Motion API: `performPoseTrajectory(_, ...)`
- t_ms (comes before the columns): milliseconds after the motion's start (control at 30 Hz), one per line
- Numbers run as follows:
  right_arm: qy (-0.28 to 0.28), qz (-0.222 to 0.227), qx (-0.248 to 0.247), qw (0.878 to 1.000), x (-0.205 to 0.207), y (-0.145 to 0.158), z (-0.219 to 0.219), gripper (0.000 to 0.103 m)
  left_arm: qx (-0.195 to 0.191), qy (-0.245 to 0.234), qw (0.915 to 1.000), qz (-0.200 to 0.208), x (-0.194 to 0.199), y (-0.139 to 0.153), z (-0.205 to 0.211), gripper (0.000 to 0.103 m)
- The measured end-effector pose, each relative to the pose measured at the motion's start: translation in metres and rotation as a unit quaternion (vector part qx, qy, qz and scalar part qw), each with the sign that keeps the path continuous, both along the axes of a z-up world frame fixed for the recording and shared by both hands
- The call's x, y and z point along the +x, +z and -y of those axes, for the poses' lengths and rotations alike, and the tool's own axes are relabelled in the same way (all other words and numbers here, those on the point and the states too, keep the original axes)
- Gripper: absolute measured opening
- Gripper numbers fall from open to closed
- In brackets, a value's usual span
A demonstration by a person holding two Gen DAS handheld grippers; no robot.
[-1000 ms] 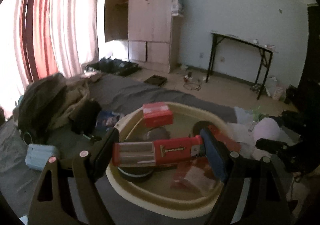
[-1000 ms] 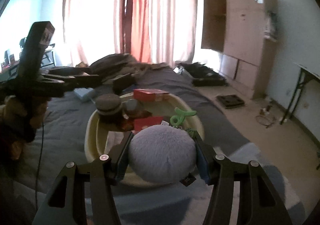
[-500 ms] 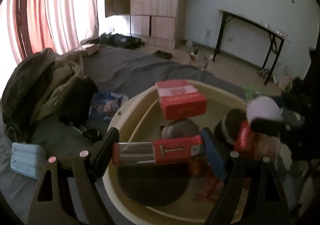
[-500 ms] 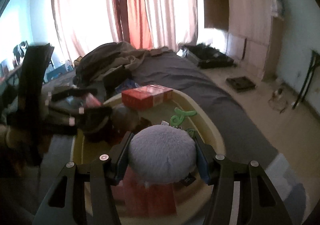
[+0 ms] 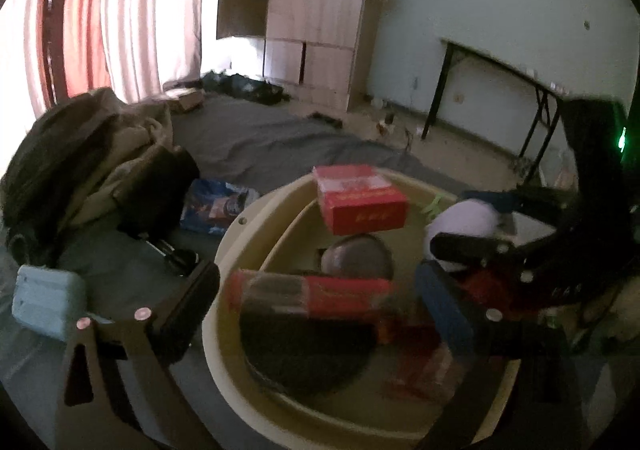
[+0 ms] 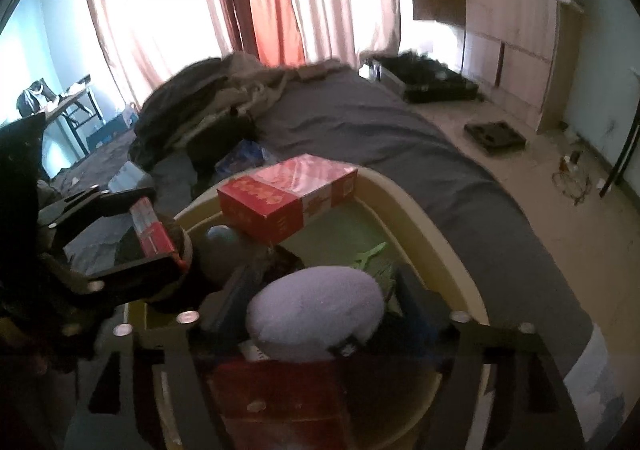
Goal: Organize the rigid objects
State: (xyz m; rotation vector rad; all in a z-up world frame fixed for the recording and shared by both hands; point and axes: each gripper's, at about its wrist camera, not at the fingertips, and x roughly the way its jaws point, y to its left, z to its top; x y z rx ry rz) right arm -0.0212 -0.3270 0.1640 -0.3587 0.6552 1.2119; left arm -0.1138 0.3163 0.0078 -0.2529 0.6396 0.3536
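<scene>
A cream basin (image 5: 240, 226) sits on the grey bed with a red box (image 5: 360, 202) leaning on its far rim. My left gripper (image 5: 316, 274) hangs over the basin, its jaws opening. The red tube pack (image 5: 308, 294) lies between them with a gap at each end. In the right wrist view my right gripper (image 6: 322, 278) is also over the basin (image 6: 420, 218), jaws opening around a lilac plush ball (image 6: 316, 314) that the pads no longer squeeze. The two grippers are close together; the left gripper (image 6: 140, 228) shows at the left.
Inside the basin lie a dark round lid (image 5: 312, 350), a grey round object (image 5: 356, 258) and a green plastic piece (image 6: 372, 254). A heap of clothes (image 5: 80, 154), a light blue case (image 5: 48, 302) and a blue packet (image 5: 216, 206) lie beside it. A black table (image 5: 500, 90) stands by the wall.
Both grippers have moved in over the basin and come closer to each other. Their jaws have widened, so the red tube pack and the plush ball are no longer clamped.
</scene>
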Motion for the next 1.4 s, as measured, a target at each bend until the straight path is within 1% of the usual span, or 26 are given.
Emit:
performPoseTrajectory(33,-0.003,0.005,0.018,1.000,-0.002,0.002,0.008,0.087,0.002,-0.003,0.9999,0.013,-0.007,0.009,0.008,0.103)
performPoseTrajectory(67,-0.007,0.009,0.052,0.999,-0.005,0.007,0.025,0.096,0.005,-0.003,0.9995,0.031,-0.016,0.018,0.017,0.103)
performPoseTrajectory(100,-0.008,0.010,0.071,0.997,-0.007,0.009,0.037,0.103,0.005,-0.002,0.9991,0.042,-0.022,0.024,0.023,0.103)
performPoseTrajectory(133,-0.008,0.016,0.099,0.995,-0.011,0.012,0.057,0.103,0.002,-0.001,0.9981,0.062,-0.035,0.034,0.037,0.103)
performPoseTrajectory(167,-0.010,0.022,0.115,0.993,-0.015,0.014,0.076,0.103,-0.001,-0.002,0.9973,0.073,-0.043,0.038,0.046,0.103)
performPoseTrajectory(233,-0.010,0.018,0.132,0.991,-0.022,0.014,0.109,0.103,-0.014,-0.002,0.9958,0.091,-0.059,0.039,0.068,0.103)
performPoseTrajectory(333,-0.013,0.020,0.133,0.991,-0.034,0.011,0.151,0.103,-0.006,-0.009,0.9966,0.082,-0.072,0.026,0.108,0.103)
performPoseTrajectory(367,-0.014,0.029,0.121,0.992,-0.041,0.009,0.165,0.103,-0.001,-0.006,0.9970,0.077,-0.074,0.021,0.118,0.103)
performPoseTrajectory(433,-0.010,0.034,0.087,0.996,-0.048,-0.002,0.174,0.103,-0.017,0.011,0.9974,0.069,-0.077,0.009,0.129,0.103)
performPoseTrajectory(467,-0.010,0.035,0.055,0.998,-0.051,-0.011,0.175,0.103,-0.027,0.021,0.9975,0.062,-0.078,0.001,0.131,0.103)
performPoseTrajectory(533,-0.008,0.040,0.002,0.999,-0.058,-0.033,0.170,0.103,-0.028,0.041,0.9978,0.043,-0.078,-0.016,0.130,0.103)
performPoseTrajectory(600,0.001,0.040,-0.024,0.999,-0.062,-0.052,0.160,0.103,-0.020,0.071,0.9972,0.011,-0.075,-0.033,0.126,0.103)
performPoseTrajectory(667,0.005,0.036,-0.041,0.998,-0.064,-0.065,0.151,0.103,-0.023,0.101,0.9944,-0.019,-0.072,-0.047,0.119,0.103)
performPoseTrajectory(733,-0.004,0.033,-0.062,0.998,-0.061,-0.077,0.139,0.103,-0.018,0.121,0.9920,-0.033,-0.072,-0.057,0.115,0.103)
performPoseTrajectory(767,-0.007,0.032,-0.074,0.997,-0.059,-0.079,0.135,0.103,-0.027,0.127,0.9906,-0.045,-0.072,-0.065,0.112,0.103)
performPoseTrajectory(800,-0.009,0.035,-0.082,0.996,-0.058,-0.081,0.132,0.103,-0.047,0.113,0.9917,-0.039,-0.072,-0.070,0.108,0.103)
performPoseTrajectory(833,-0.009,0.041,-0.083,0.996,-0.060,-0.081,0.131,0.103,-0.059,0.106,0.9920,-0.036,-0.071,-0.071,0.106,0.103)
performPoseTrajectory(933,-0.012,0.063,-0.094,0.994,-0.067,-0.083,0.123,0.103,-0.047,0.105,0.9926,-0.040,-0.069,-0.069,0.108,0.103)
performPoseTrajectory(967,-0.016,0.071,-0.092,0.993,-0.069,-0.084,0.124,0.103,-0.045,0.104,0.9922,-0.053,-0.068,-0.070,0.108,0.103)
performPoseTrajectory(1000,-0.020,0.077,-0.091,0.993,-0.073,-0.085,0.127,0.103,-0.037,0.112,0.9902,-0.075,-0.070,-0.074,0.107,0.103)
performPoseTrajectory(1033,-0.021,0.083,-0.088,0.992,-0.075,-0.086,0.127,0.103,-0.035,0.121,0.9880,-0.089,-0.075,-0.080,0.105,0.103)
performPoseTrajectory(1100,-0.019,0.078,-0.094,0.992,-0.076,-0.087,0.127,0.103,-0.066,0.132,0.9837,-0.103,-0.075,-0.089,0.093,0.103)
performPoseTrajectory(1167,-0.016,0.062,-0.088,0.994,-0.073,-0.089,0.130,0.103,-0.049,0.132,0.9828,-0.120,-0.064,-0.089,0.092,0.103)
performPoseTrajectory(1233,-0.016,0.062,-0.089,0.994,-0.071,-0.090,0.129,0.103,-0.029,0.123,0.9819,-0.141,-0.053,-0.091,0.093,0.103)
performPoseTrajectory(1333,-0.017,0.067,-0.091,0.993,-0.071,-0.090,0.129,0.103,-0.031,0.103,0.9842,-0.141,-0.044,-0.091,0.087,0.103)
performPoseTrajectory(1400,-0.016,0.064,-0.090,0.994,-0.070,-0.090,0.129,0.103,-0.031,0.103,0.9846,-0.138,-0.044,-0.090,0.085,0.103)
